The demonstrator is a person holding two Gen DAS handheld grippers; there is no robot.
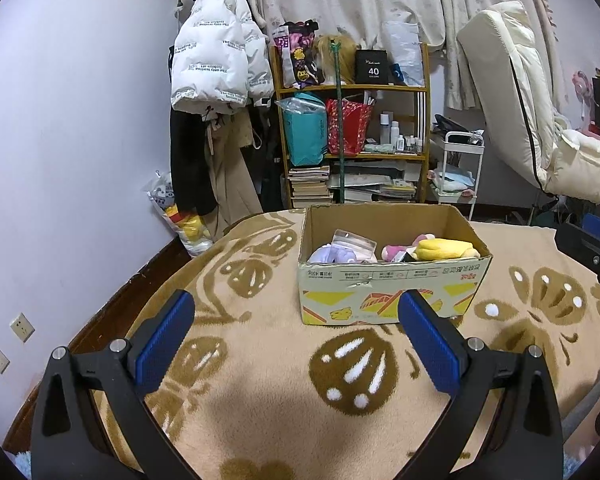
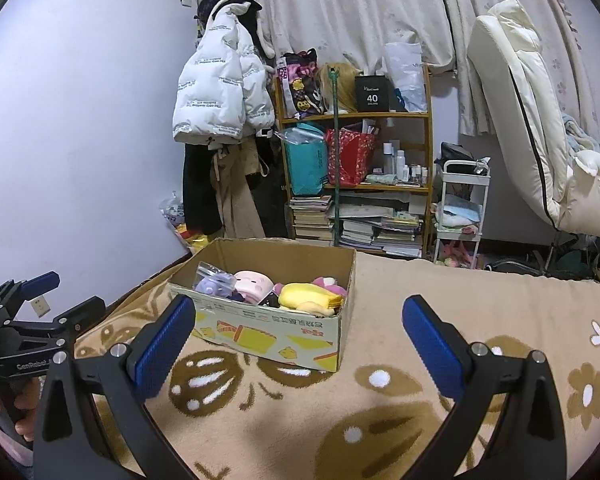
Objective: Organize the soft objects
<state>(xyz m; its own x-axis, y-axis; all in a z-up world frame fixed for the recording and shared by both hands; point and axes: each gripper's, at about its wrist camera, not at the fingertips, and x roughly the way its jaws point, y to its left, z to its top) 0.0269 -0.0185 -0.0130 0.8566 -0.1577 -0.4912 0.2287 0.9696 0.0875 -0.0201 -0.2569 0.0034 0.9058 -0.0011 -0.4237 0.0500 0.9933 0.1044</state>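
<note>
Both empty, spread wide — left gripper (image 1: 296, 332), right gripper (image 2: 298, 334). Ahead: cardboard box (image 1: 388, 284) of plush toys (image 1: 444, 249) — best approached from above, pinching softly mid-body.

My room is evenly lit from above; soft shadows fall on the blanket (image 1: 284, 412); edges bend strongly, focus sharp.

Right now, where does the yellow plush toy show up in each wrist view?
Left wrist: the yellow plush toy lies in the right end of the cardboard box, upper centre, beyond the open left tongs.
Right wrist: the same toy sits at the box's right end, left of centre, between the open right tongs.
Shared landmark: the wooden shelf behind.
</note>
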